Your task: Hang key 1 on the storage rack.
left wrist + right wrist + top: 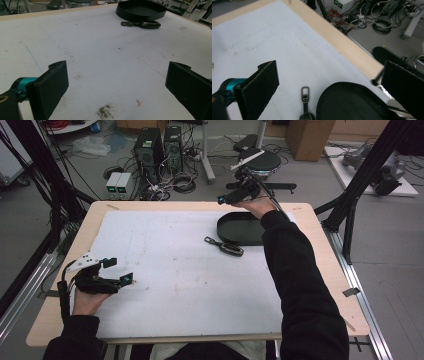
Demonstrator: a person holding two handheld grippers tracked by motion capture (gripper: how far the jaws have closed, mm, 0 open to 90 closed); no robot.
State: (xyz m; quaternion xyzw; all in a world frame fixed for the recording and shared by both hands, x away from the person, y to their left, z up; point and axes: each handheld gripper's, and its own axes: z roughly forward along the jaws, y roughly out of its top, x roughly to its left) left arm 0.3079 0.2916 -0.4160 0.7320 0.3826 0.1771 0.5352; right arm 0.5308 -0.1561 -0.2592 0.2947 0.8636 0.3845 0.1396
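Observation:
A black key fob with a metal clasp (224, 246) lies on the white mat, just left of a black oval tray (240, 228). The fob (141, 24) and tray (141, 10) sit far ahead in the left gripper view. My left gripper (119, 270) rests open near the table's front left, nothing between its jaws. My right gripper (231, 195) hovers open above the tray's far edge at the back of the table. In the right gripper view the tray (352, 102) and the fob's clasp (305, 94) lie below the spread jaws.
The white mat (175, 275) covers most of the wooden table (320, 260). Beyond the far edge are computer towers (157, 147), tangled cables, a round stool (260, 160) and black frame legs on both sides. Small stains mark the mat.

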